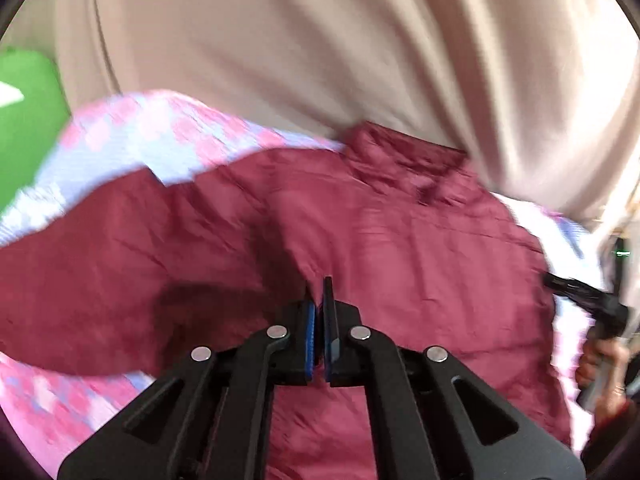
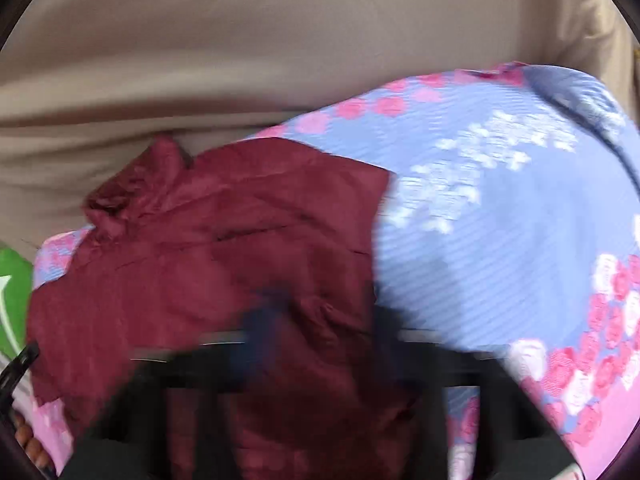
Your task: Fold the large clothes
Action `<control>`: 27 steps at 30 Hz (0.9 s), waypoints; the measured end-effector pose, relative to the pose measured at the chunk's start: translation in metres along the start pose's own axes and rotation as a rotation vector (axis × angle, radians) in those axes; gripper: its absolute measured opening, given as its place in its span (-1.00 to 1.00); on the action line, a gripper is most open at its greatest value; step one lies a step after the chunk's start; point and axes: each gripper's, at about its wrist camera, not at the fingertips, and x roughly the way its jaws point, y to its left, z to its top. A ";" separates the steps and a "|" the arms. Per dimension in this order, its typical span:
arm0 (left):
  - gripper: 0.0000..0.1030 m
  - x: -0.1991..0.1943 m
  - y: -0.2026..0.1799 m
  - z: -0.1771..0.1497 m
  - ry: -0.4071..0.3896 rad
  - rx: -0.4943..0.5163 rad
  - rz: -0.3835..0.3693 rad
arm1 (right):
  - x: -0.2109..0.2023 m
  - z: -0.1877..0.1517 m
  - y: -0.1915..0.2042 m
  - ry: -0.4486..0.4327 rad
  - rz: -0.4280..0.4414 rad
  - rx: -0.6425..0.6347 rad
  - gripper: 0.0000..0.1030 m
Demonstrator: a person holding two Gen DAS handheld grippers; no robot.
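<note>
A bed covered by a lilac-blue sheet printed with pink and white flowers [image 2: 500,248] is seen beneath everything. A crumpled maroon garment of thin woven fabric [image 1: 360,240] is spread directly on the sheet, its collar end pointing toward a beige fabric backdrop [image 1: 280,40] behind the bed. A bright green object [image 1: 28,120] is seen left of the garment, at the sheet's edge.

A maroon garment [image 1: 400,232] lies on a blue-and-pink floral sheet [image 2: 500,208], with beige fabric [image 1: 280,40] behind.
</note>
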 end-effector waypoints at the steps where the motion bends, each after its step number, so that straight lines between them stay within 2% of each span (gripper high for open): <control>1: -0.97 0.006 0.003 0.001 0.003 0.005 0.030 | -0.009 -0.001 0.001 -0.044 0.041 0.014 -0.89; 2: -0.98 0.017 0.006 0.000 0.020 0.006 0.061 | -0.029 -0.004 -0.001 -0.149 0.138 0.037 -0.98; 3: -0.98 0.031 0.010 -0.004 0.050 0.001 0.080 | -0.036 -0.006 -0.004 -0.204 0.160 0.047 -0.99; 4: -0.98 0.042 0.011 -0.008 0.072 -0.005 0.090 | -0.034 -0.007 -0.006 -0.213 0.129 0.045 -0.99; 5: -0.97 0.057 0.014 -0.016 0.110 -0.012 0.093 | -0.012 -0.007 -0.009 -0.146 0.012 0.022 -1.00; 7: -0.97 0.074 0.015 -0.029 0.146 -0.031 0.070 | 0.029 -0.014 -0.022 0.003 -0.115 -0.001 -1.00; 10: -0.97 0.078 0.002 -0.034 0.119 0.025 0.123 | 0.019 -0.015 -0.032 -0.030 -0.134 0.034 -1.00; 13: -0.97 0.079 0.000 -0.034 0.121 0.032 0.119 | -0.025 -0.014 -0.032 -0.158 -0.069 0.094 -0.84; 16: -0.96 0.081 -0.001 -0.036 0.113 0.026 0.122 | -0.045 -0.022 0.003 -0.163 0.046 -0.032 -0.83; 17: -0.96 0.081 -0.002 -0.037 0.106 0.031 0.130 | -0.045 -0.030 0.027 -0.134 0.081 -0.131 -0.83; 19: -0.95 0.081 -0.006 -0.042 0.091 0.053 0.154 | -0.029 -0.048 0.061 -0.076 0.066 -0.303 -0.83; 21: -0.93 0.080 -0.012 -0.051 0.081 0.075 0.171 | -0.006 -0.061 0.069 -0.032 -0.013 -0.372 -0.83; 22: -0.93 0.080 -0.015 -0.054 0.075 0.091 0.179 | 0.010 -0.064 0.060 -0.002 -0.070 -0.370 -0.84; 24: -0.92 0.079 -0.018 -0.058 0.073 0.106 0.177 | 0.024 -0.062 0.029 0.013 -0.116 -0.307 -0.91; 26: -0.91 0.079 -0.019 -0.061 0.075 0.106 0.169 | 0.021 -0.056 -0.007 0.024 -0.048 -0.175 -0.97; 27: -0.91 0.080 -0.019 -0.060 0.074 0.102 0.165 | 0.016 -0.054 -0.023 0.026 -0.066 -0.116 -0.95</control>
